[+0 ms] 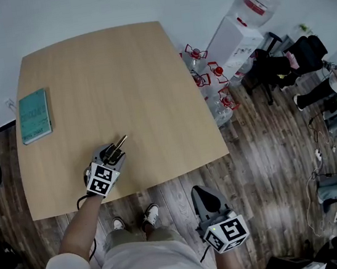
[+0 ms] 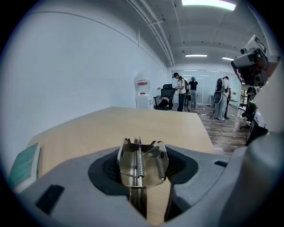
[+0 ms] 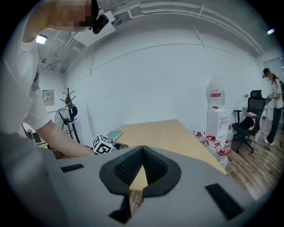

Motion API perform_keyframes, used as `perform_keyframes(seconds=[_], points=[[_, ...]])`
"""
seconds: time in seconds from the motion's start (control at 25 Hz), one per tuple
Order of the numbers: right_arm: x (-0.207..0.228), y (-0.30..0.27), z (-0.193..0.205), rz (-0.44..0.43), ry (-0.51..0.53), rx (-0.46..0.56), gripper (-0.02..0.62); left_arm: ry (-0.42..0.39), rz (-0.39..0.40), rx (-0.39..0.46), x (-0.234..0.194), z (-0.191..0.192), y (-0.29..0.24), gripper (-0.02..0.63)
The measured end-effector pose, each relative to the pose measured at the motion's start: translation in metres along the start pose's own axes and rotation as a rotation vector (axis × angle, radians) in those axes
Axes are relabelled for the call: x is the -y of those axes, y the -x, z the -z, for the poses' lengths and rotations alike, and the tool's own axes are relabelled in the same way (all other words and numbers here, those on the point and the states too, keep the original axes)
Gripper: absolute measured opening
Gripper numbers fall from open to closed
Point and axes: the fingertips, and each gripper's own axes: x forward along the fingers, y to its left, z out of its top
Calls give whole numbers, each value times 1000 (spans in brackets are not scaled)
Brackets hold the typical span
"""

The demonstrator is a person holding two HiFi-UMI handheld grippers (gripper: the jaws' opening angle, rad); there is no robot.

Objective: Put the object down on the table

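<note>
my left gripper (image 1: 115, 152) pinches the metal spring clip (image 2: 142, 162), long axis toward 1 o'clock over the table (image 1: 117, 76); its tail's buried in the jaws. right gripper (image 3: 141, 151) is pressed together

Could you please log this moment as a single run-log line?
left gripper: shut on metal clip, above table | right gripper: shut, empty, off table | clip not yet down

The metal clip (image 2: 142, 160) is bright, glossy bare metal with a coiled wire spring, set against the matt grey plastic shell of the left hand-held gripper (image 2: 143, 173) and its dark, finely ribbed pads (image 2: 107, 170). The surface (image 1: 117, 76) is pale wood, smooth and matt, with a matt teal-covered book (image 1: 34, 115) at its 10 o'clock. The floor (image 1: 264, 148) at 3 o'clock is darker grained wood planking with a slight sheen.
</note>
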Motion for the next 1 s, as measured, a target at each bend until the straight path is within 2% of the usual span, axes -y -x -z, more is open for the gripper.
perform_keyframes(seconds=[0.16,0.68,0.8,1.0], points=[[8,-1,1,6,4,-5,-2,-28,6,-1,-2,3,-16,221],[23,-6,8,3,-3,-22,-2,-89,3,-89,-8,15,-40,221],[28,-5,10,8,-10,-27,-2,-137,16,-106,-4,12,-48,221],[35,-7,12,12,-15,-33,-2,-267,58,-157,5,14,-60,221]])
